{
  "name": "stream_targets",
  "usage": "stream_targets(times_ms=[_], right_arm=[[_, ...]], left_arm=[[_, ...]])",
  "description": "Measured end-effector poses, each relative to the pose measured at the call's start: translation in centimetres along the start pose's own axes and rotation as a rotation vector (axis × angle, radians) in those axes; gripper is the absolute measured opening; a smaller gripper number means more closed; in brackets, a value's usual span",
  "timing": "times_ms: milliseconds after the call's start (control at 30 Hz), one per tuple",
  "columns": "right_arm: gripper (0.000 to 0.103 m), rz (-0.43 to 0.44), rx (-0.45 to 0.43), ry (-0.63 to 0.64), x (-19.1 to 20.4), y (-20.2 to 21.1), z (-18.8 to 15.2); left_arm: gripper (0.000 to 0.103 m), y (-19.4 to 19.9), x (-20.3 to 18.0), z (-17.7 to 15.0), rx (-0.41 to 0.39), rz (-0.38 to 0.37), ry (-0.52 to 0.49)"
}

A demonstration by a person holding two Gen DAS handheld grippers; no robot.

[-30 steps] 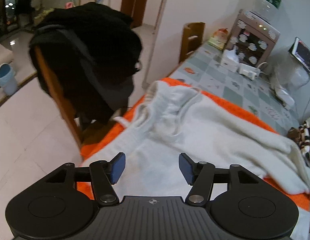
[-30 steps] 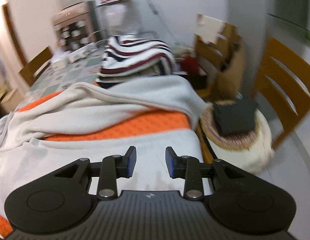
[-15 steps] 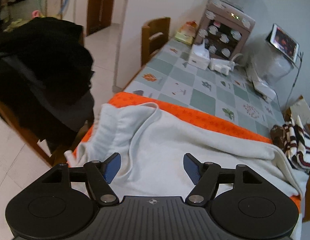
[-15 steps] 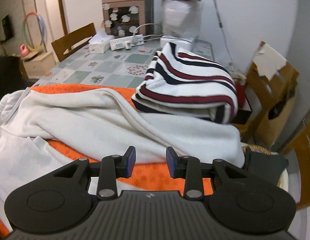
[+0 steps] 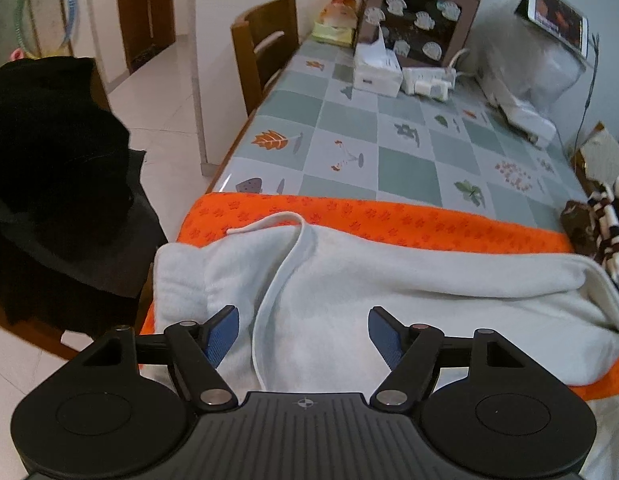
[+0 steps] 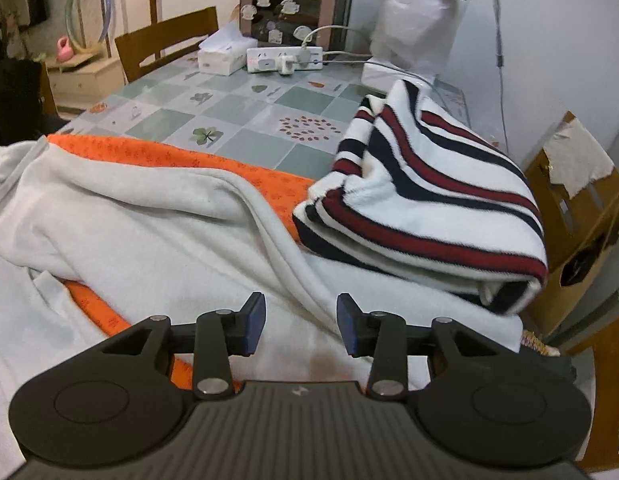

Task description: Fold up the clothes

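Observation:
A white fleece garment (image 5: 389,288) lies rumpled across an orange mat (image 5: 389,220) at the near end of the table; its drawstring (image 5: 277,280) runs down toward me. My left gripper (image 5: 303,334) hovers open just above the garment's waistband end, nothing between its fingers. In the right wrist view the same white garment (image 6: 157,232) stretches left, and a folded striped sweater (image 6: 429,200) rests on its right part. My right gripper (image 6: 300,322) is open above the white fabric near the table's right end.
A checked tablecloth (image 5: 389,148) covers the far table, with a tissue box (image 5: 375,74), power strip (image 6: 283,58) and sticker-covered cabinet (image 5: 421,20). A chair draped in black clothes (image 5: 49,184) stands left; wooden chairs (image 6: 577,216) stand right and at the far left (image 5: 265,48).
Both grippers have swung to face along the table. The left one moved right, away from the black-draped chair, and its jaws widened. The right one turned left from the stool and its jaws widened.

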State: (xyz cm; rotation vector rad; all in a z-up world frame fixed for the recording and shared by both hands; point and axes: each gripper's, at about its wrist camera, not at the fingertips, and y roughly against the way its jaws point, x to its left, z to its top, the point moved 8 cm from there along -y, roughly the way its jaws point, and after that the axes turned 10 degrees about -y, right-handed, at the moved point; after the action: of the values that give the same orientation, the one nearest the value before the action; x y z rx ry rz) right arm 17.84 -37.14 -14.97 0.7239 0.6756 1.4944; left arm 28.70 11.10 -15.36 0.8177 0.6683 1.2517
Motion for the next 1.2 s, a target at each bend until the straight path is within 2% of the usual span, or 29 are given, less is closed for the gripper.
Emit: stream_targets(times_ms=[433,533,700,733,767,800,900,1067,1200], right_arm=[[0.047,-0.023,0.069,0.067,0.4,-3.9,1.2],[0.048,-0.027,0.086,0.064,0.1,-4.6,1.2],[0.048,-0.043,0.117,0.130,0.3,-6.2,1.1],[0.046,-0.047,0.132,0.141,0.4,-6.6,1.0],[0.040,-0.053,0.144,0.151,0.4,-7.0,0.9],[0.009,-0.059,0.148,0.159,0.4,-7.2,0.9],[0.009,-0.074,0.126,0.161,0.3,-6.2,1.5],[0.009,-0.114,0.056,0.119,-1.1,-1.8,2.6],[0.009,-0.125,0.067,0.099,-1.4,0.3,1.2]], left_arm=[[0.074,-8.1,-2.3,5.2,0.056,-0.023,-0.283],[0.074,-9.8,-3.2,6.3,0.065,-0.048,-0.333],[0.073,-12.1,-5.0,7.1,0.071,-0.097,-0.408],[0.073,-12.3,-5.4,7.0,0.076,-0.122,-0.421],[0.073,-12.5,-5.8,6.9,0.079,-0.149,-0.435],[0.073,-12.5,-6.2,6.8,0.077,-0.175,-0.449],[0.073,-12.2,-7.3,6.6,0.069,-0.246,-0.470],[0.073,-12.2,-8.9,6.2,0.089,-0.317,-0.508],[0.073,-11.2,-11.2,5.1,0.099,-0.383,-0.576]])
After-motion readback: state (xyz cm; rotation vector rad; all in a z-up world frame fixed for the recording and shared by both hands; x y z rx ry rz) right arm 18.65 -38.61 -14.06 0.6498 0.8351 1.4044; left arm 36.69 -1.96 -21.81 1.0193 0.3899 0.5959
